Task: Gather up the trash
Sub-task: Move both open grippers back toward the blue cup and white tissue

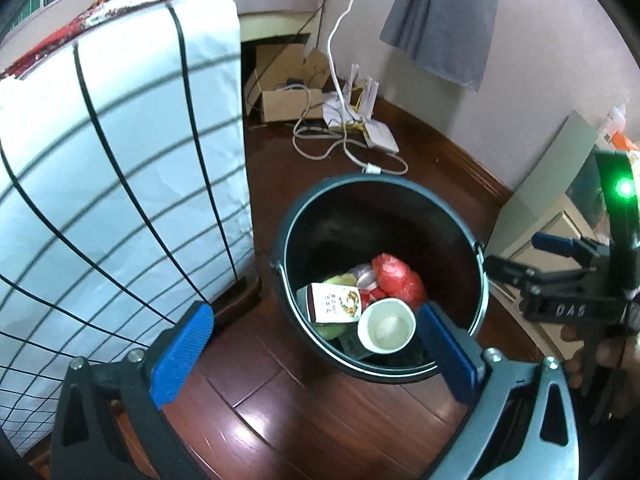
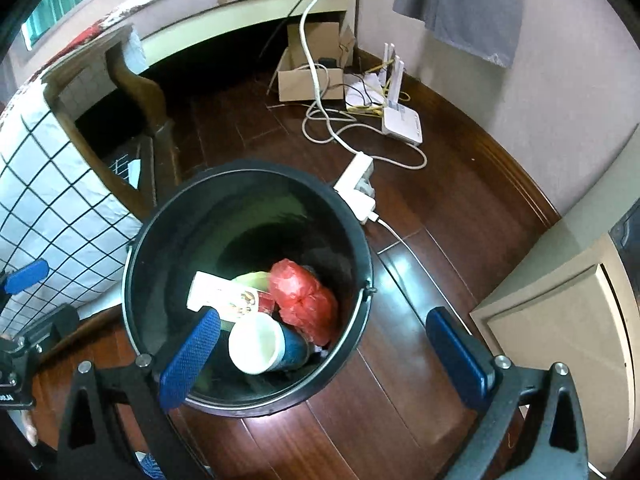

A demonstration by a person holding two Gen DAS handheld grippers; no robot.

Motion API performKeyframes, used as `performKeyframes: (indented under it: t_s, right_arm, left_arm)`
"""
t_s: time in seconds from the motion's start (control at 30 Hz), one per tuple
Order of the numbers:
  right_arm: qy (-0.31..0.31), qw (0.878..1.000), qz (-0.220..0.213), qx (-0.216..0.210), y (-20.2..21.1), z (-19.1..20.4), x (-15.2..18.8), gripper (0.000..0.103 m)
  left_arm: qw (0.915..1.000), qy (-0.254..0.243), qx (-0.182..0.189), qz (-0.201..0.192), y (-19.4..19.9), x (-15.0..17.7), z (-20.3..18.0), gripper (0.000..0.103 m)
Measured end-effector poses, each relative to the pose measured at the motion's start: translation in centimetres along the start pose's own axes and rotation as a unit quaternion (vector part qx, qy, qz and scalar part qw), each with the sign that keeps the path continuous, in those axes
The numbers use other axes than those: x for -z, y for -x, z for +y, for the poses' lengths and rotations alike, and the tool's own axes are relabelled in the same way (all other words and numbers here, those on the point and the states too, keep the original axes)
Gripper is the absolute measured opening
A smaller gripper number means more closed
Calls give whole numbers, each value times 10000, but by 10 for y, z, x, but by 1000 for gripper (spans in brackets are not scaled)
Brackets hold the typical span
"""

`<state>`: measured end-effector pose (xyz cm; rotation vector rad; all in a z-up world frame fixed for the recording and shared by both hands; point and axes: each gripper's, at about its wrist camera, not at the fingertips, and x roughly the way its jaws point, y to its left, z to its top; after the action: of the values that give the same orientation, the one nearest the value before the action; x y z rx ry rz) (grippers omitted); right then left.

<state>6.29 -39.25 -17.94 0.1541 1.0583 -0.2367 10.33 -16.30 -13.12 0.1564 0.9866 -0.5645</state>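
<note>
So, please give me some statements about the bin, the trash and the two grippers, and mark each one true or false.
1. The bin stands on a wooden floor. True.
2. The red bag lies on the floor beside the bin. False: it lies inside the bin.
3. The left gripper is open and holds nothing. True.
4. The right gripper is shut on the cup. False: it is open, and the cup lies in the bin.
5. A power strip lies on the floor close to the bin's rim. True.
6. The bin has nothing in it. False: it holds the cup, the red bag and a carton.
</note>
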Motion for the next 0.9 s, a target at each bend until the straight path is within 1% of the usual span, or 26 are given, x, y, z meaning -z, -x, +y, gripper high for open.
performKeyframes:
  t_s: [0.27,0.57,0.73,0.9]
  right_arm:
    - [25,9996,-261,-35,26,9,-3,103]
    - [176,9989,-433,-45,48,24,-8,103]
    - [356,9970,-657,-180,69,43,-11,103]
    - [569,9939,-866,-379,85,71,-18,103]
  left_arm:
    - [9996,52,-50,-268,23,-7,1,102]
    - [9990,202,-144,-376,42,0,11,102]
    - [9977,421,-337,-412,57,6,26,102]
    - [9945,630,-522,-658,80,7,46,102]
